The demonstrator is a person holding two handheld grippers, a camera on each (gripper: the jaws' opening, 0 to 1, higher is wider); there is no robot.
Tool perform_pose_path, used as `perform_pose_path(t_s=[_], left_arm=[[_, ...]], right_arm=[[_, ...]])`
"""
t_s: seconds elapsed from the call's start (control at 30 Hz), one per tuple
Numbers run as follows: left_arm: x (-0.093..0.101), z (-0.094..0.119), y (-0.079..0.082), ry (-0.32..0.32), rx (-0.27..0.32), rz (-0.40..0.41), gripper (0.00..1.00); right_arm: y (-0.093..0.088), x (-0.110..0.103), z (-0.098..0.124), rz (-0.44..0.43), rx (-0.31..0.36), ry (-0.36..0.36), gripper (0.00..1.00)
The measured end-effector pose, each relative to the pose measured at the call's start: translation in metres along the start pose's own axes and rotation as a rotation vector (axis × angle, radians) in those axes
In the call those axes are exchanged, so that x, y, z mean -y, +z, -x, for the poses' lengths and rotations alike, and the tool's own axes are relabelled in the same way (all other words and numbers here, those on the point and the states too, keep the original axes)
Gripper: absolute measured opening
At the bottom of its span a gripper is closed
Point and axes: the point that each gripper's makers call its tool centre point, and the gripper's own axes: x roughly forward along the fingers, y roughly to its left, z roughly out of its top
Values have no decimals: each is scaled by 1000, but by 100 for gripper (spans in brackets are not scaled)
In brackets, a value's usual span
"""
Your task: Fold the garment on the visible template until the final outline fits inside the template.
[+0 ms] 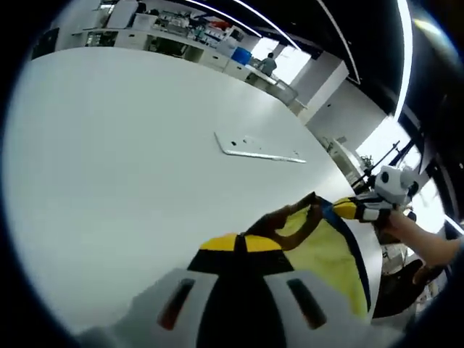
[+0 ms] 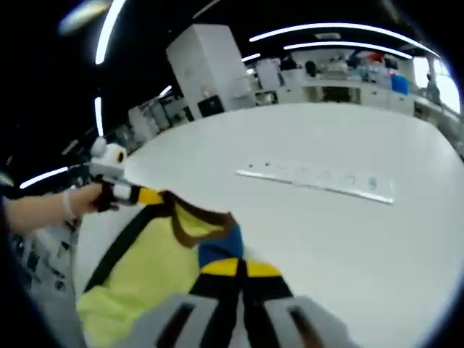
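Yellow garment (image 2: 148, 272) with brown collar, held up just short of the pale template (image 2: 319, 181) on the white table (image 2: 348, 130): my left gripper (image 1: 239, 245) and right gripper (image 2: 235, 270) each clamp its neckline, so next I judge I must spread it flat on that template.

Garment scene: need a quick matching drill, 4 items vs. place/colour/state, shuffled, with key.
Column 1
1. garment
2. template
3. left tongs
4. table

Column 2
A. white, bears everything
B. flat pale sheet lying further up the table, beyond the cloth
C. yellow body, brown collar, blue trim, held up at both ends
D. shut on one edge of the cloth, yellow-tipped

Pairs: 1-C, 2-B, 3-D, 4-A

The right tongs also grip the garment.
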Motion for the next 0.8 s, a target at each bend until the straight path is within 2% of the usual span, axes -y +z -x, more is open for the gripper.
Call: perform_pose_path(t_s=[0.23,0.37,0.57,0.73,0.8], left_arm=[[-7,-9,-7,12,-10,8,0],[-8,-12,-10,19,-12,-23,0],[-8,-13,-10,13,-10,-29,0],[-8,-11,-9,0,-8,-75,0],[-6,-10,-10,-7,-10,-98,5]], right_arm=[[-12,7,-11,-11,-12,-12,0],[-15,9,-12,-24,-10,-12,0],[-17,7,-14,-15,-15,-5,0],[-16,5,-13,18,-22,-1,0],[-14,2,-11,26,-11,2,0]])
